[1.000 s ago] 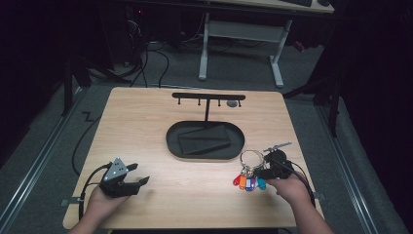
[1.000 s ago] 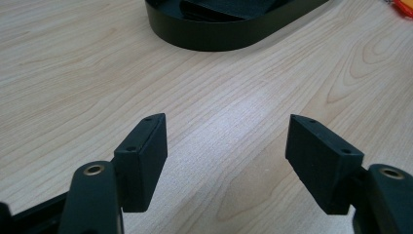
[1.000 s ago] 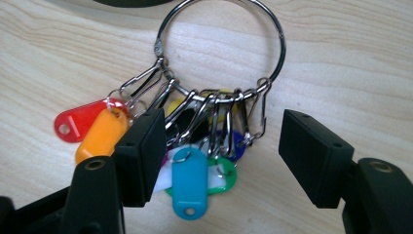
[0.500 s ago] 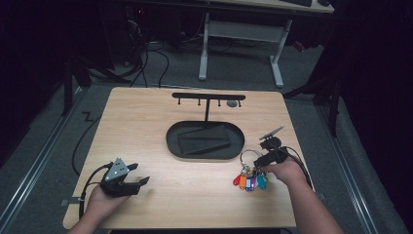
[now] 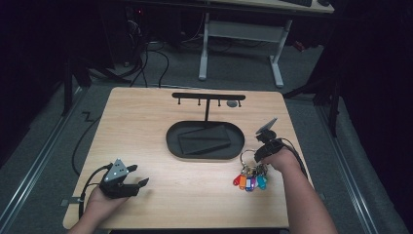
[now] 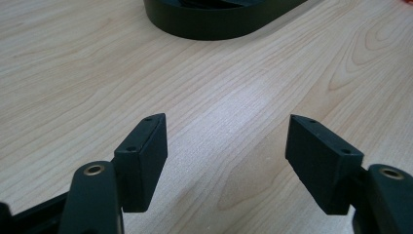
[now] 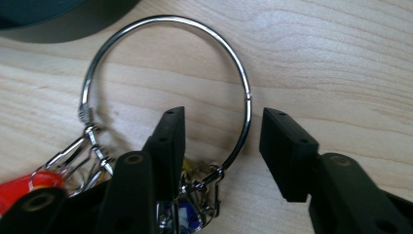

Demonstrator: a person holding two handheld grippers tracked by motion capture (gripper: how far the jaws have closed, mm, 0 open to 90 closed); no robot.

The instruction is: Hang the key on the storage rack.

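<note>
Dark room, pale wood table (image 5: 160, 122); left tool (image 6: 226, 151) apart, right tool (image 7: 221, 146) closing astride key ring (image 7: 165, 22).

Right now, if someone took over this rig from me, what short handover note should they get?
Left gripper: open, holding nothing, low over bare table at the near left.
Right gripper: jaws have just been closing around the wire of the key ring; one jaw inside the loop, one outside, pads not yet pressing on it.
Key ring with coloured tags lies flat on the table, right of the black oval tray. Hook rack stands behind the tray.
Done: ring straddled. Left: close the grip and lift; probably hang it on the rack.
</note>
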